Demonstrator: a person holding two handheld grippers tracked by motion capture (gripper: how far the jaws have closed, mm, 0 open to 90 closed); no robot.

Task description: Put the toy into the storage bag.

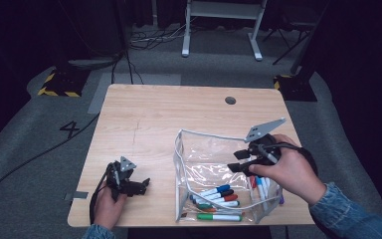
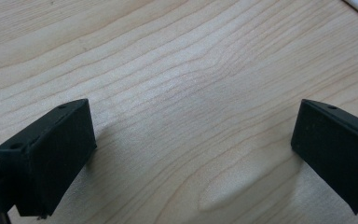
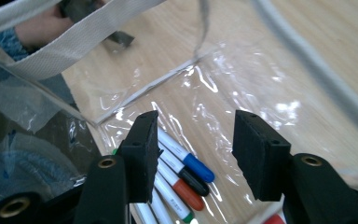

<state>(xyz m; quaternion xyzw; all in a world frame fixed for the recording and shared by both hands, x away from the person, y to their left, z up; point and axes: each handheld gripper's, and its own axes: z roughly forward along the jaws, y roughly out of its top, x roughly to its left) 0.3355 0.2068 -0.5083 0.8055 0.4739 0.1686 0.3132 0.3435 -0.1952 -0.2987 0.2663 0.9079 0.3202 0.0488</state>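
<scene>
A clear plastic pouch [image 1: 204,159] with white trim stands open on the wooden table [image 1: 154,114]. Several markers [image 1: 219,196] with blue, black, red and green caps lie in its bottom. My right gripper [image 1: 235,161] hovers over the pouch's opening, jaws open with nothing between them. In the right gripper view that gripper [image 3: 196,149] looks down at the markers [image 3: 186,172] through the pouch, with the white rim [image 3: 74,42] at the upper left. My left gripper [image 1: 143,185] rests near the table's front left, apart from the pouch. Its jaws [image 2: 193,154] stand open over bare wood.
A round cable hole [image 1: 230,100] sits near the table's far edge. The pouch reaches almost to the front edge of the table. Beyond the table are a grey floor, cables and the legs of a white frame [image 1: 221,25].
</scene>
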